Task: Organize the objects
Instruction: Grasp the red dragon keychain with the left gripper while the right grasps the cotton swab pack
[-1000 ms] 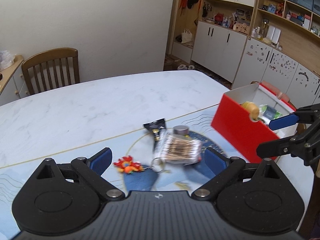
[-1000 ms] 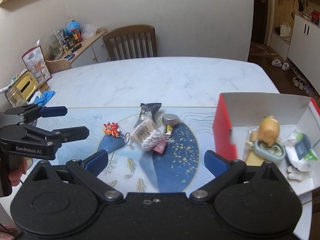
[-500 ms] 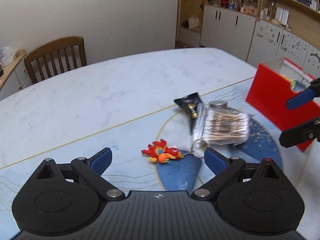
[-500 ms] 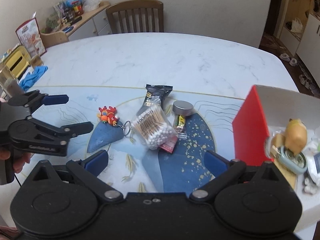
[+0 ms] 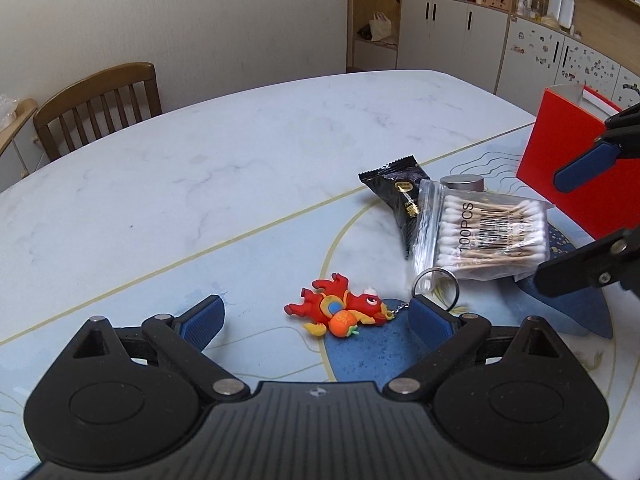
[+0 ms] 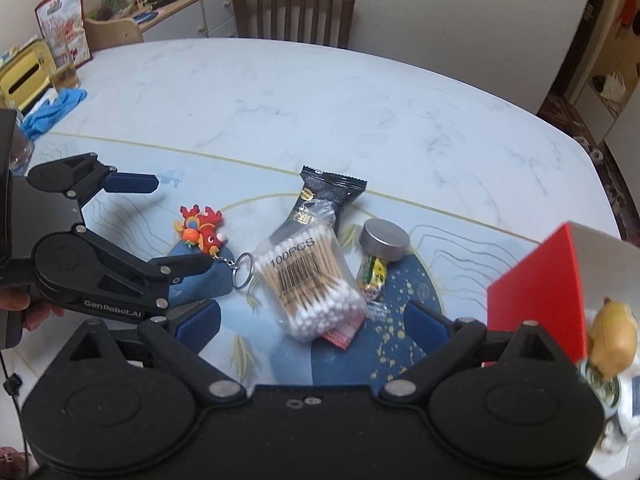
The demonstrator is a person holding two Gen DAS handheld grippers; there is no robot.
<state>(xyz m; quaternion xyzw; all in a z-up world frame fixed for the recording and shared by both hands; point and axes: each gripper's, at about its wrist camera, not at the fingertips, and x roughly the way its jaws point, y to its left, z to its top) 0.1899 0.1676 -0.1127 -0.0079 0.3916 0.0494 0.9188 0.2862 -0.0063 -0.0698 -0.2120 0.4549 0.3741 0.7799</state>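
A red dragon keychain [image 5: 340, 312] with a metal ring lies on the blue placemat [image 5: 360, 356], between the wide-apart fingers of my left gripper [image 5: 316, 318], which is open just above it. Beside it lies a clear bag of cotton swabs [image 6: 316, 280], partly over a black sachet [image 6: 320, 200]. My right gripper [image 6: 312, 318] hangs over the swab bag; its jaws are closing, and the pads stand clear of the bag. A grey round tin [image 6: 386, 240] and a small candy [image 6: 372, 276] lie to the right. The red box [image 6: 536, 284] holds several items.
The marble table [image 5: 240, 140] stretches far behind the objects. A wooden chair [image 6: 292, 12] stands at its far side. A blue cloth [image 6: 56, 108], a glass and a yellow box sit at the table's left edge. Cabinets line the far wall.
Both grippers have come down and closer to the objects. The keychain now lies between the left fingers, and the swab bag sits between the right fingers. The red box has slid to the right edge.
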